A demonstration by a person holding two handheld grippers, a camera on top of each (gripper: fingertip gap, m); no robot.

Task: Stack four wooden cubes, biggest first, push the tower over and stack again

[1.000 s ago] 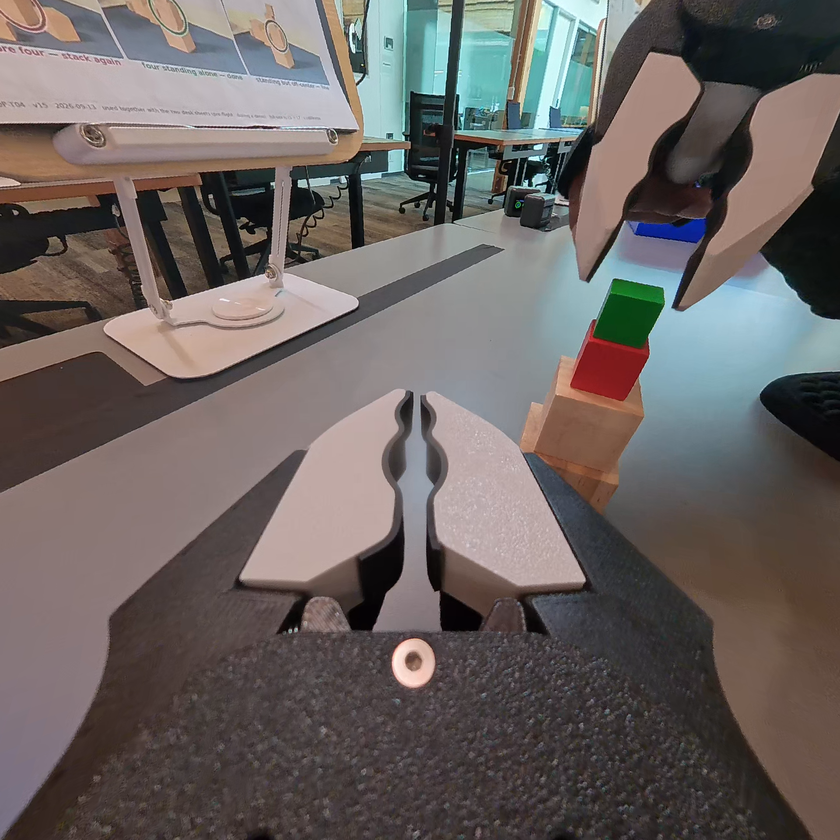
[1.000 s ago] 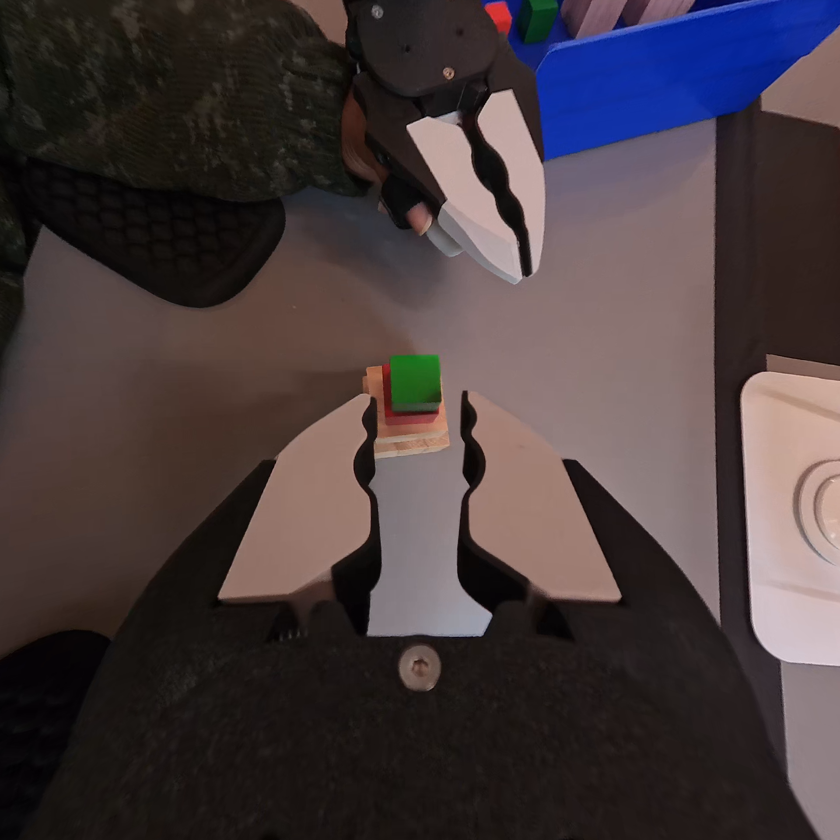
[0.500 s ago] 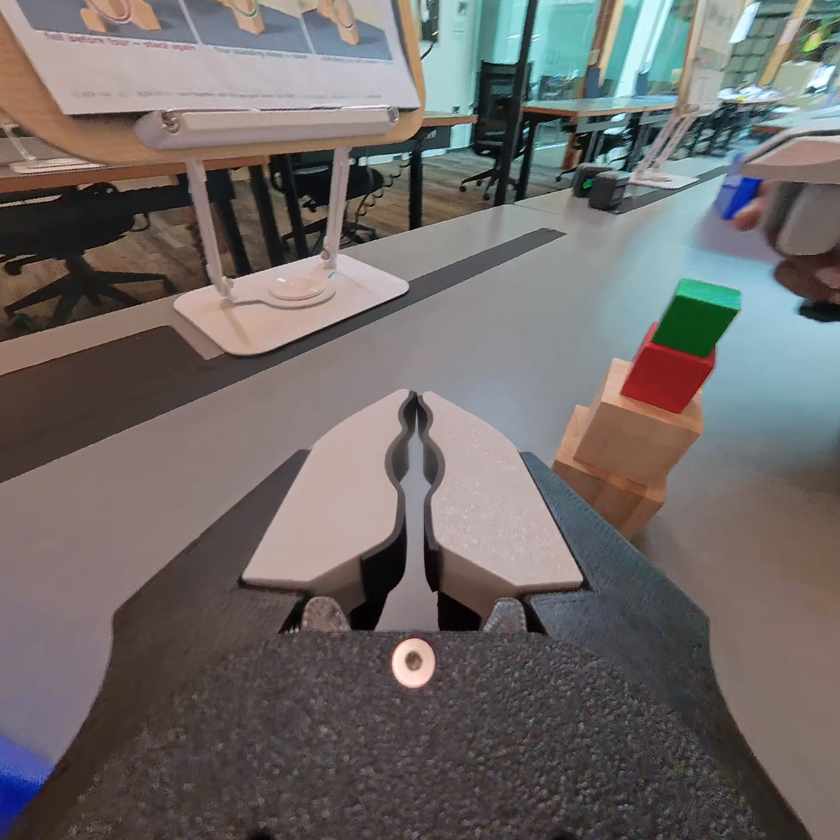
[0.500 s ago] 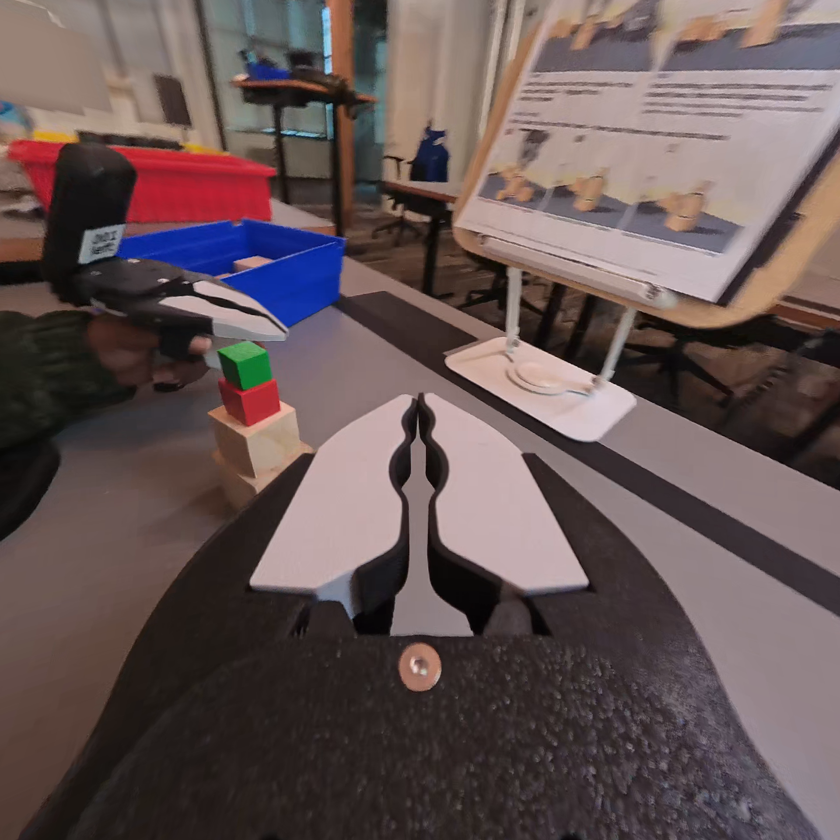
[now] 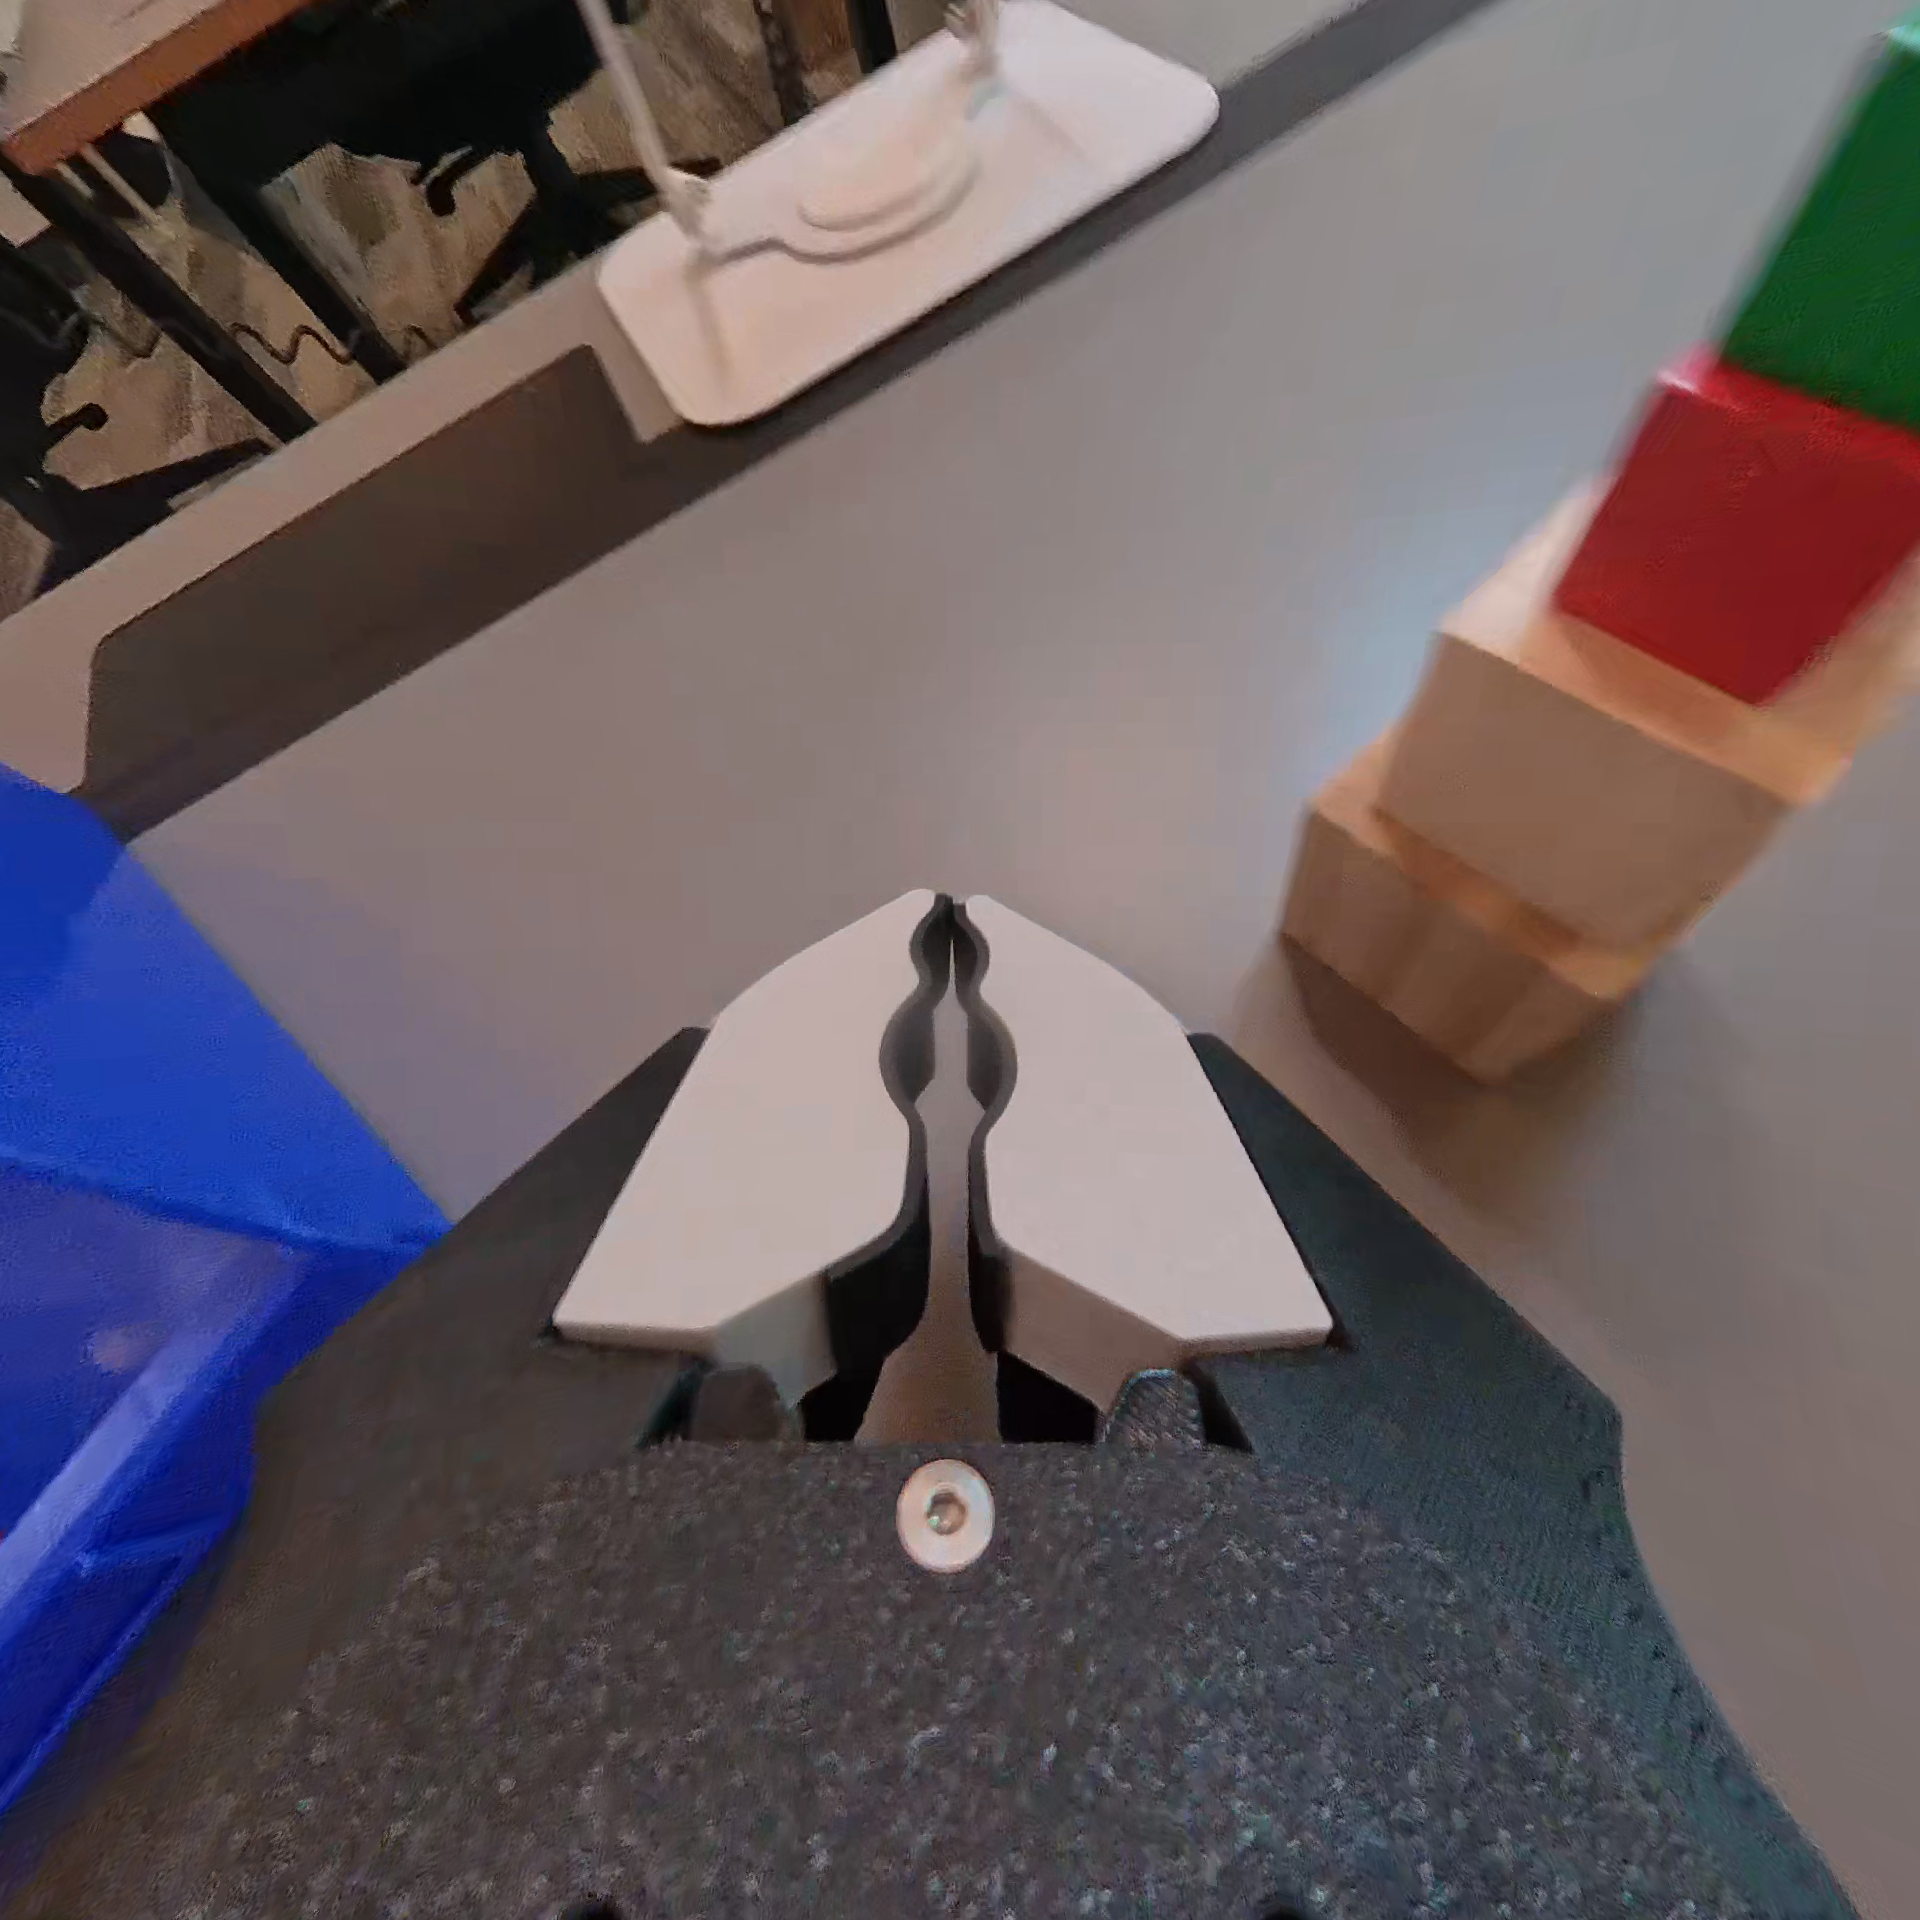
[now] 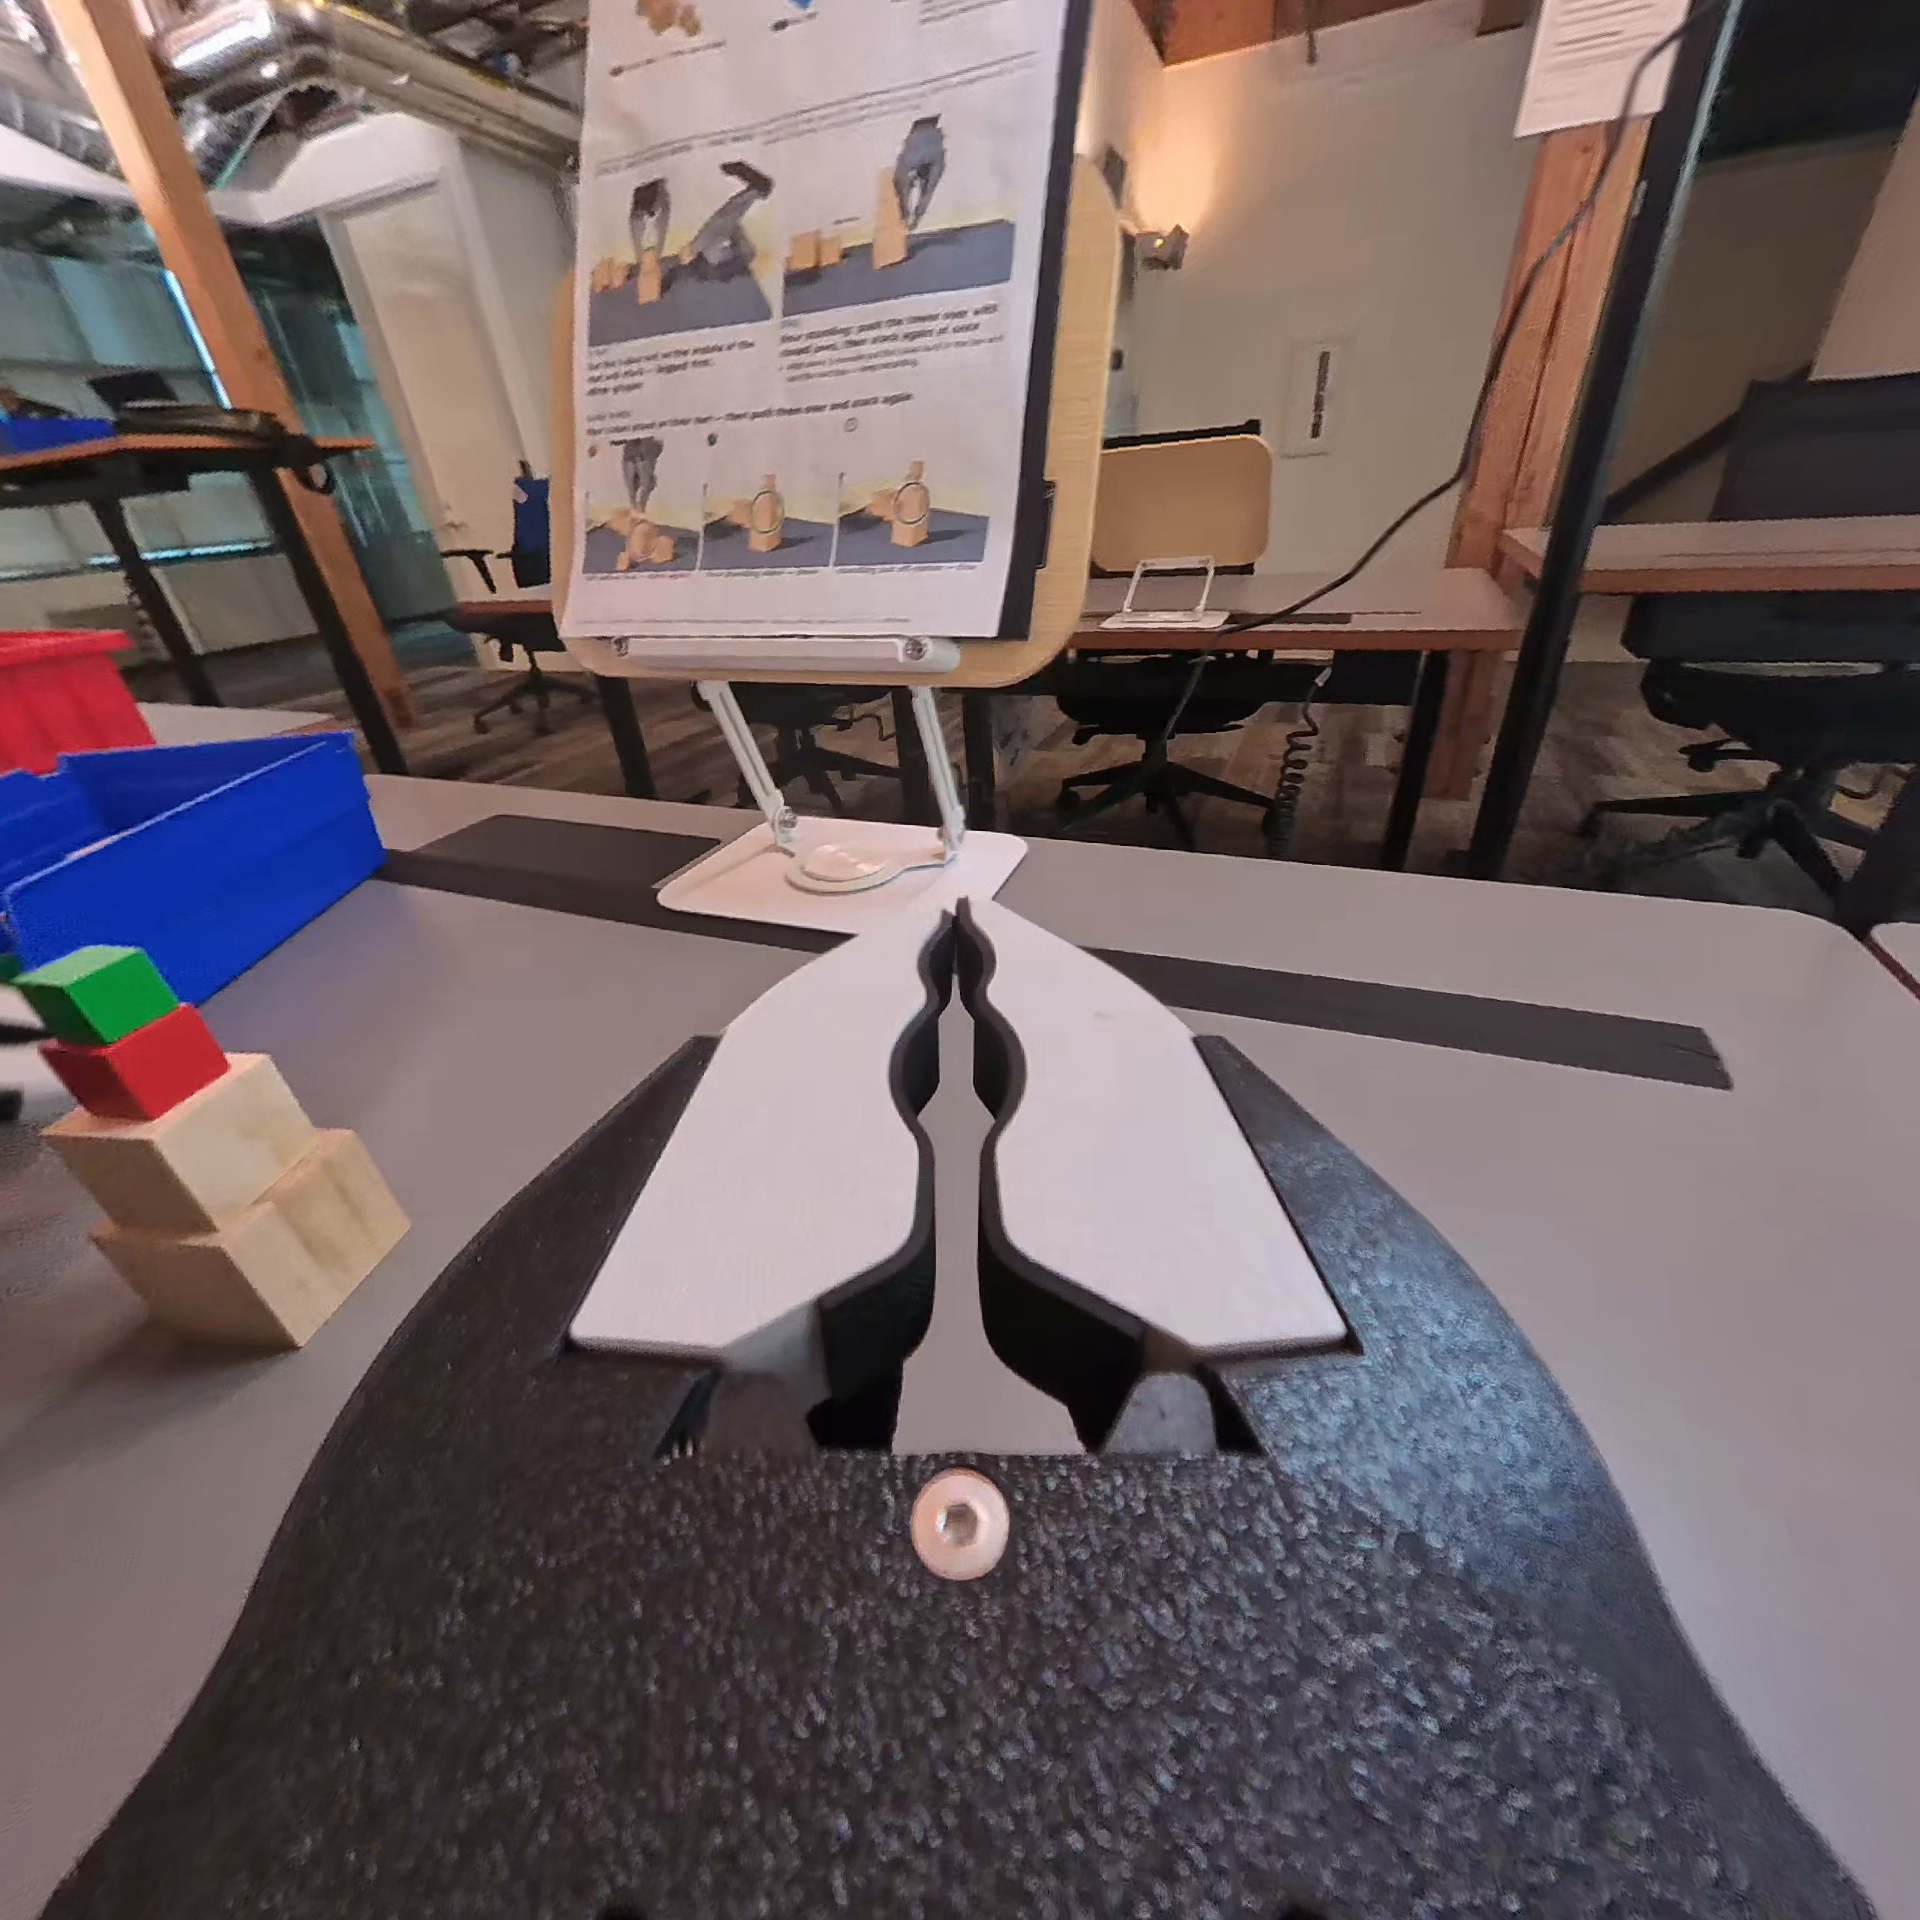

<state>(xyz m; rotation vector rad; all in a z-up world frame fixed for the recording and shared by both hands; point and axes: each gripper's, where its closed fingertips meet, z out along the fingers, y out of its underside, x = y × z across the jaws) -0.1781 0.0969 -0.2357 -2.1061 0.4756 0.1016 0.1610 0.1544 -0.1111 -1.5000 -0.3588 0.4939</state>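
The left gripper (image 5: 951, 909) is hovering over the grey table (image 5: 935, 623), fingertips meeting on nothing; a blue bin (image 5: 125, 1195) is sitting to its left, a block tower (image 5: 1621, 727) to its right. The right gripper (image 6: 958, 914) is likewise pinched together bare, the tower's green cube (image 6: 99, 992) topping a red cube (image 6: 135, 1060) to its left, a document stand (image 6: 842, 868) just ahead.

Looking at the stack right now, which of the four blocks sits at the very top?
The green block: it rests on the red block, above two plain wooden blocks.
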